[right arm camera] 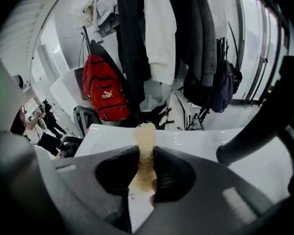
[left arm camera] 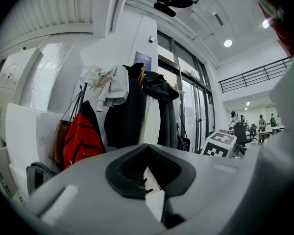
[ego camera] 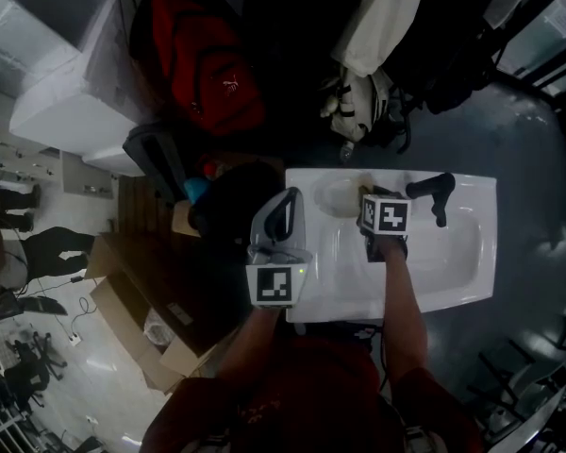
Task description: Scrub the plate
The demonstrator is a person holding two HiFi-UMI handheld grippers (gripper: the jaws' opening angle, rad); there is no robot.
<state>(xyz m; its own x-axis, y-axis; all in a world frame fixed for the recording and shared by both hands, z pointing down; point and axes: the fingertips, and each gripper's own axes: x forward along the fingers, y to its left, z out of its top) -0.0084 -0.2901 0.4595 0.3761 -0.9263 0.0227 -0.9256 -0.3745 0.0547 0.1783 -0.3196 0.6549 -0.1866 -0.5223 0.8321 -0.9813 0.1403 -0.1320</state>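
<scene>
Two hand-held tools hang over a white rectangular sink basin (ego camera: 453,272). The right claw (right arm camera: 144,166) pinches a thin tan scrubbing sponge (right arm camera: 146,148) that stands upright between its pads, probably so its free end can be pressed down onto the dish. In the head view it sits low inside the basin, just beside a pale round plate (ego camera: 340,196) lying in the back left corner, though the plate is dim and hard to make out. The left claw (left arm camera: 147,174) shows its pads pressed nearly together with nothing between them. It is held at the basin's left rim and points out at the room, so it looks parked rather than steadying the plate. A black curved faucet (right arm camera: 264,131) reaches over the basin close on the right tool's right side and could hinder wide strokes. Behind the sink hang dark and white coats (right arm camera: 157,33) and a red backpack (right arm camera: 100,89), well clear of the work.
</scene>
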